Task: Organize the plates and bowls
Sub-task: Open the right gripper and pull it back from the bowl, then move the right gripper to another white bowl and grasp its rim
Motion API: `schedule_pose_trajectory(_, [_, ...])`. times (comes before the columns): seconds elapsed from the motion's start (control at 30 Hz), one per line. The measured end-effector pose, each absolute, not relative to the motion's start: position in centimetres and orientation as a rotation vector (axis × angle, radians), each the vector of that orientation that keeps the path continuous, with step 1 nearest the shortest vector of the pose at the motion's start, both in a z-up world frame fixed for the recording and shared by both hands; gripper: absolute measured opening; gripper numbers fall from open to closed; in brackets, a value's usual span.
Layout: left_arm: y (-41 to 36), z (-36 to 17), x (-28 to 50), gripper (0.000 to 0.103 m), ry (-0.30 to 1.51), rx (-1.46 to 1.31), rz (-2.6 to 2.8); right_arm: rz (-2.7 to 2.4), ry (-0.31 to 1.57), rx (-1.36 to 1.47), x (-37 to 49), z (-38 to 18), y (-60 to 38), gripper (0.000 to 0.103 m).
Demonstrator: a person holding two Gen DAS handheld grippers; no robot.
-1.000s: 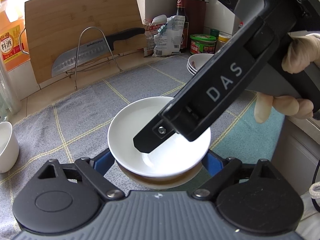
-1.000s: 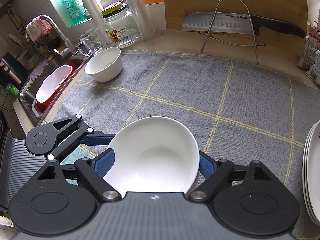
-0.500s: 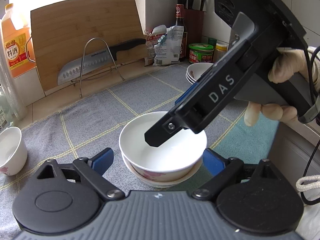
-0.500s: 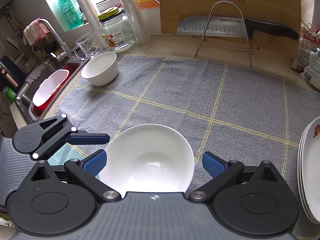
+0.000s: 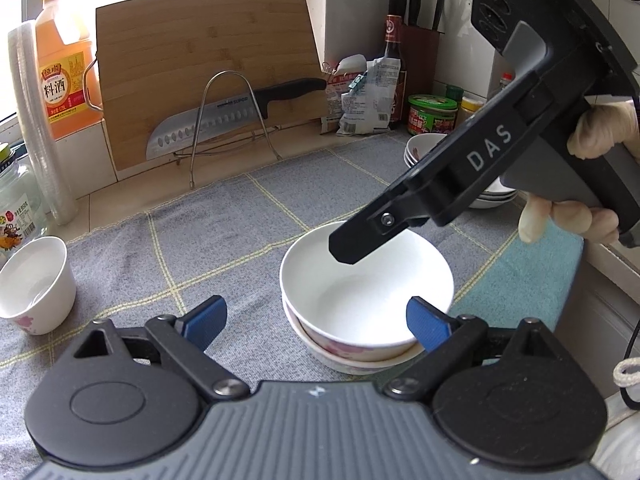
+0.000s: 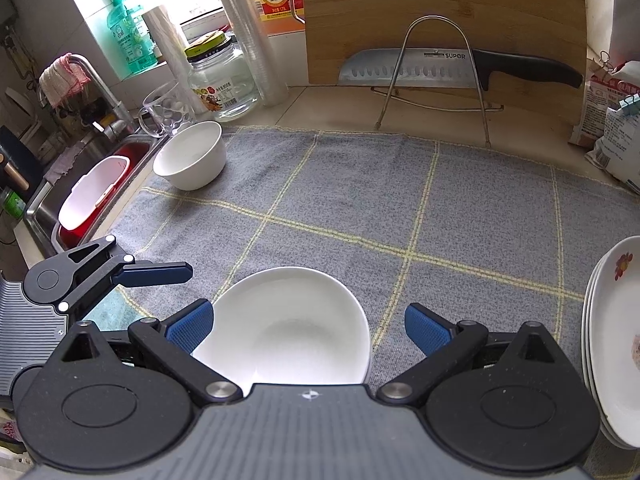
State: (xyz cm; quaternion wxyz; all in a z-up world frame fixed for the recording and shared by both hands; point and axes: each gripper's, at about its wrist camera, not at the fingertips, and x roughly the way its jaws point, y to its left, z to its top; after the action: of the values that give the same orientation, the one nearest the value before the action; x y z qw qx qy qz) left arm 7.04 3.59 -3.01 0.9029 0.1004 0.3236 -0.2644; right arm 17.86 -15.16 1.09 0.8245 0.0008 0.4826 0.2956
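A white bowl [image 5: 366, 296] sits nested in another bowl on the grey checked cloth [image 5: 224, 236]; it also shows in the right wrist view [image 6: 288, 328]. My left gripper [image 5: 316, 318] is open, its blue pads wide on either side of the stack and not touching it. My right gripper [image 6: 308, 326] is open above the bowl, with its body over the bowl in the left wrist view [image 5: 472, 168]. A second white bowl [image 6: 190, 156] stands at the cloth's far left corner, also in the left wrist view [image 5: 34, 284]. A stack of plates [image 6: 614, 332] sits at the right.
A knife on a wire rack [image 6: 436, 68] leans against a wooden cutting board [image 6: 440, 12] at the back. A glass jar [image 6: 222, 80], a glass mug [image 6: 164, 110] and a sink [image 6: 80, 196] are at the left. Jars and bags [image 5: 368, 96] stand at the back right.
Both grippers have opened and drawn back from the white bowl, which now rests nested in the lower bowl. The right gripper has lifted away from it.
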Motion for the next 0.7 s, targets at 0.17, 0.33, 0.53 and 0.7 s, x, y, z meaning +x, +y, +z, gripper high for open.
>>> schedule_pose_trajectory(0.17, [5.1, -2.7, 7.1, 0.096, 0.654, 0.185, -0.498, 0.640, 1.012, -0.029, 18.2, 1.6, -14.1, 0.103])
schedule_pose_trajectory(0.33, [8.3, -2.8, 8.1, 0.098, 0.650, 0.143, -0.373, 0.665, 0.989, -0.083, 18.8, 2.2, -12.1, 0.103])
schedule_pose_trajectory(0.53, [13.7, -3.9, 9.9, 0.098, 0.660, 0.103, -0.158, 0.706, 0.971, -0.138, 19.7, 2.9, -8.7, 0.103])
schedule_pose_trajectory(0.7, [17.2, -5.6, 11.6, 0.098, 0.685, 0.084, -0.056, 0.737, 0.962, -0.169, 20.5, 3.3, -5.6, 0.103])
